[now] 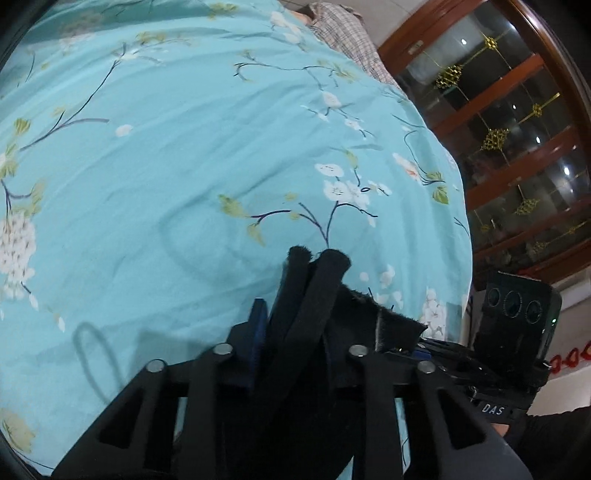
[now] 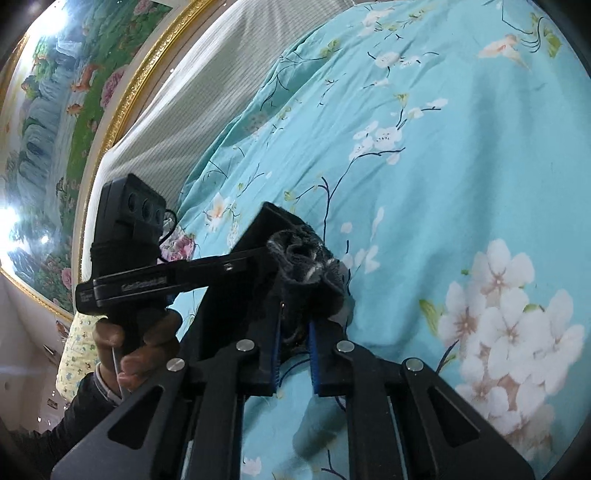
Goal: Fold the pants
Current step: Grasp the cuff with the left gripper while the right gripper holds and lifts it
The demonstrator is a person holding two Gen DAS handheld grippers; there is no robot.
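The pants are dark with a fuzzy lining. In the left wrist view only a corner of them (image 1: 391, 321) shows, caught between the fingers of my left gripper (image 1: 317, 258), which stand almost together over the bed. In the right wrist view my right gripper (image 2: 308, 291) is shut on a bunched wad of the same fabric (image 2: 303, 254). The left tool's black finger (image 2: 266, 229) reaches in from the left and touches that wad, so both grippers pinch the cloth side by side. The rest of the pants is hidden under the tools.
A turquoise floral bedsheet (image 1: 184, 166) fills both views. A wooden glass-door cabinet (image 1: 517, 129) stands past the bed's right edge, and a checked cloth (image 1: 343, 33) lies at the far end. A gold-framed painting (image 2: 55, 110) and a striped grey cushion (image 2: 207, 92) are at left. A hand (image 2: 136, 343) grips the left tool.
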